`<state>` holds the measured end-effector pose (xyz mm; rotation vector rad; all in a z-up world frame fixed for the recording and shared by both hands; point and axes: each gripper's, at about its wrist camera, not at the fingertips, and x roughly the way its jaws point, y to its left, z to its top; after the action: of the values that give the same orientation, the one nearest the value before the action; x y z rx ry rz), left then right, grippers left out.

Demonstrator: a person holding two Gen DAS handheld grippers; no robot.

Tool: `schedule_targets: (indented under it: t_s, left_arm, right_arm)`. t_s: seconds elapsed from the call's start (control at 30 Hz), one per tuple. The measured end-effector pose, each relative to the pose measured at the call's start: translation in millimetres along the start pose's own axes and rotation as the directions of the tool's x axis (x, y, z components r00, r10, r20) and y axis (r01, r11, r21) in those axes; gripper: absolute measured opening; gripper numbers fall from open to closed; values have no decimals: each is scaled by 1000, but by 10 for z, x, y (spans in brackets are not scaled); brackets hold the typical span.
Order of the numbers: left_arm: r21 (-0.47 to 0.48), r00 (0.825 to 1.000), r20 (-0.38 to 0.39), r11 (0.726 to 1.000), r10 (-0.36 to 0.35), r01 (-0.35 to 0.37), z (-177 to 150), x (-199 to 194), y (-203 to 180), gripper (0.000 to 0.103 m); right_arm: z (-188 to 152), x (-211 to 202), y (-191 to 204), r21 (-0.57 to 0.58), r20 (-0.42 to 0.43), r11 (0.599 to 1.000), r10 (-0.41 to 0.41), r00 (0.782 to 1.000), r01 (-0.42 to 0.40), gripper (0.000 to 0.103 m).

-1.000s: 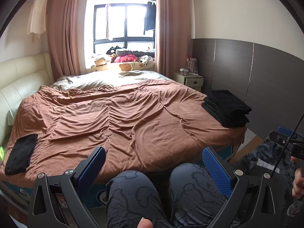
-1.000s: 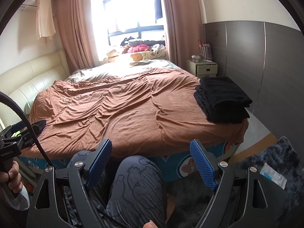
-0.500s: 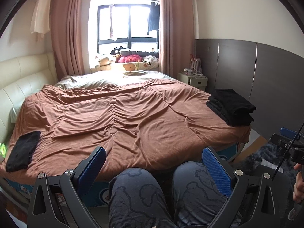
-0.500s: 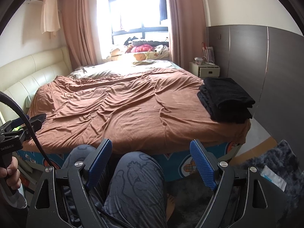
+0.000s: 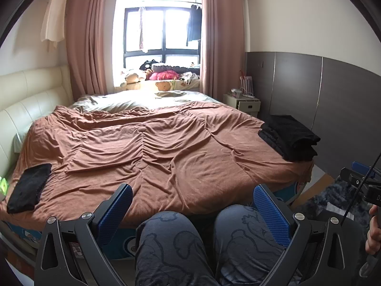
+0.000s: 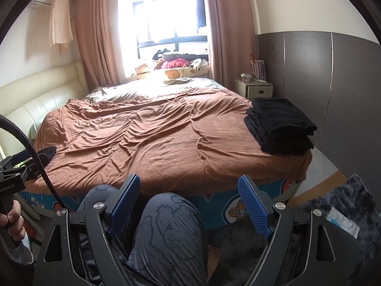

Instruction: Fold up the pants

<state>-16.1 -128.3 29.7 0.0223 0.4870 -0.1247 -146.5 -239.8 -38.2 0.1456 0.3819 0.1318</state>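
Bedroom light falls from the window onto a wide bed (image 5: 166, 147) under a rumpled brown cover, seen from its foot. At the left edge of the bed lies a small flat black garment (image 5: 28, 188); whether it is pants I cannot tell. Closer in, the left hand-held gripper (image 5: 193, 205) stands wide with nothing between its blue pads, over the person's knees (image 5: 207, 243). The right hand-held gripper (image 6: 189, 197) is likewise wide and empty, held near the same knees. At the right corner of the bed sits a stack of folded black pants (image 6: 278, 124), well apart from both grippers. By my reading, no fold is in hand: this is a pause between pieces. The next move calls for reaching a garment and spreading it flat on the cover.
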Motion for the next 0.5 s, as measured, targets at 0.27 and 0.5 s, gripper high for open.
schedule_targets:
  t_s: [0.27, 0.5]
  left_arm:
    - [-6, 1000, 23, 1000, 1, -1, 27, -99, 19, 103]
    - [-12, 999, 36, 1000, -1, 1, 29, -164, 37, 103]
  right_arm:
    - [10, -21, -22, -1, 5, 1000, 2, 1000, -2, 84]
    - [-2, -44, -45, -1, 13, 1000, -1, 1000, 1, 84]
